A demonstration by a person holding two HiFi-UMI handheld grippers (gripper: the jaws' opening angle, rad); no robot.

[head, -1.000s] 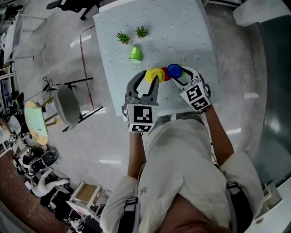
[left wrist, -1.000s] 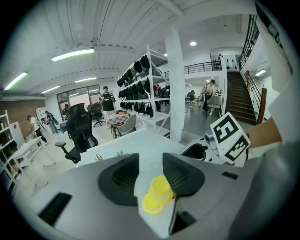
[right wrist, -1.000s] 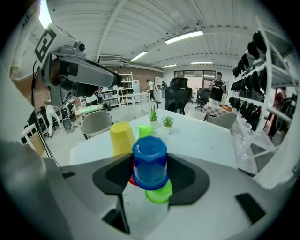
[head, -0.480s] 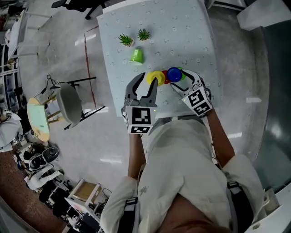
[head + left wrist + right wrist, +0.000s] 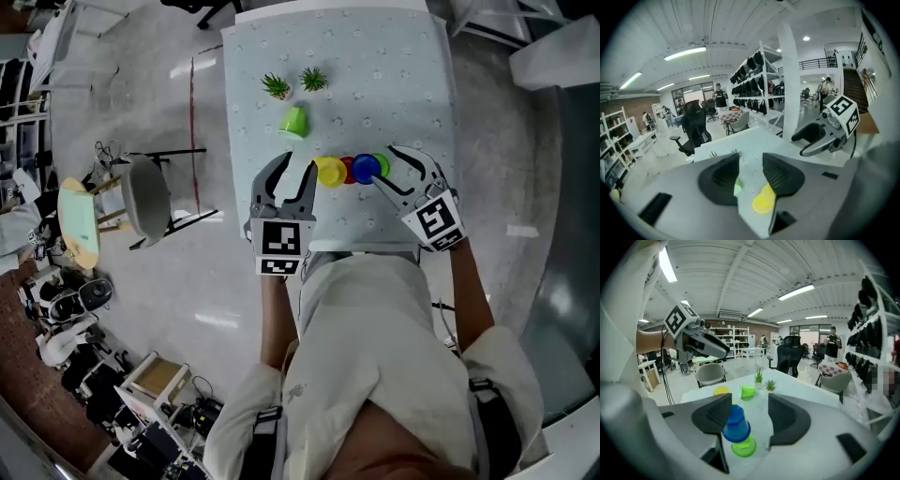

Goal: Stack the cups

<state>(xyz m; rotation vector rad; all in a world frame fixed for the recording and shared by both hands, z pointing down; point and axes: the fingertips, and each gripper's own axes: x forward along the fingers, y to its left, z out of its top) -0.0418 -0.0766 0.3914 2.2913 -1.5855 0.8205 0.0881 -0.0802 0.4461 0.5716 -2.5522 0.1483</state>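
Note:
Near the table's front edge the cups show in a row: yellow cup (image 5: 330, 171), red cup (image 5: 348, 170), blue cup (image 5: 365, 168) and green cup (image 5: 382, 164). In the right gripper view the blue cup (image 5: 737, 423) sits on the green cup (image 5: 744, 446), tilted, close to the left jaw. My right gripper (image 5: 396, 172) has its jaws closing around this pair, pads not pressing. My left gripper (image 5: 290, 180) is open and empty, just left of the yellow cup (image 5: 763, 202). A light green cup (image 5: 294, 121) lies on its side farther back.
Two small potted plants (image 5: 276, 85) (image 5: 314, 78) stand behind the lying cup on the pale patterned table (image 5: 394, 75). A grey chair (image 5: 142, 197) stands on the floor to the left. Shelving and several people are far off in the gripper views.
My right gripper has drawn back from the blue cup, and the green cup now shows beside it. My left gripper's finger has come away from the yellow cup. The head view has shifted.

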